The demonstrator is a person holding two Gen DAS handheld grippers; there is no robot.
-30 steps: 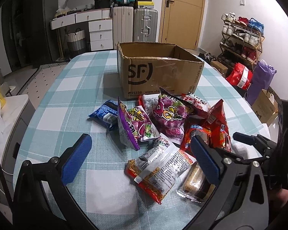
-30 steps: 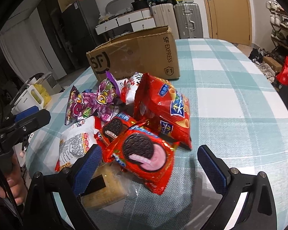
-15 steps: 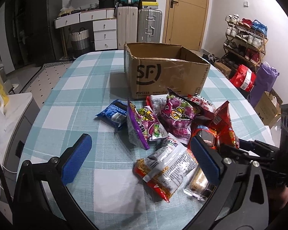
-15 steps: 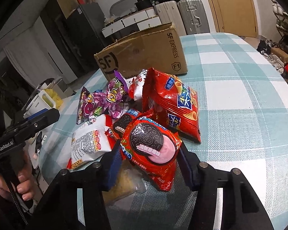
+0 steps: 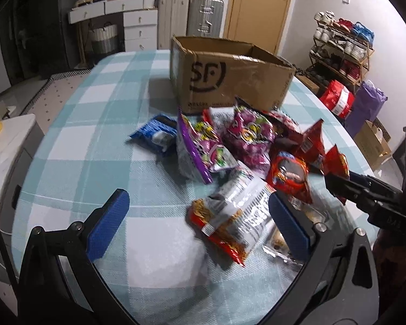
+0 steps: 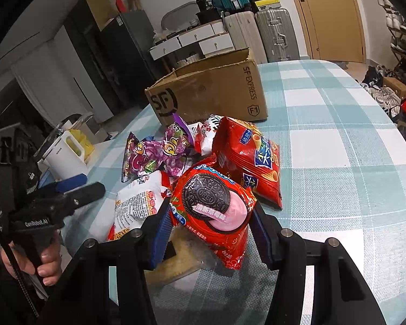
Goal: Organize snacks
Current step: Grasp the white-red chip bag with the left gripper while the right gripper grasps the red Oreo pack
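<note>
Right gripper [image 6: 211, 230] clamped on red Oreo pack [image 6: 212, 205], blue pads pressing its two sides, cookie picture facing the camera, long axis running up-left to down-right, raised above the pile; left gripper [image 5: 200, 223] spread wide, gripping nothing, hovering over white-and-red noodle packet [image 5: 235, 216]; cardboard box [image 6: 211, 92] open-topped behind the heap on checked tablecloth [image 6: 338, 149]; red chip bag [image 6: 250, 157] just beyond the pack; purple candy bags [image 6: 154, 154] left; blue packet [image 5: 155, 132] apart.

The clear-wrapped cake [image 6: 176, 265] lies mostly hidden beneath the red Oreo pack [image 6: 213, 205].
</note>
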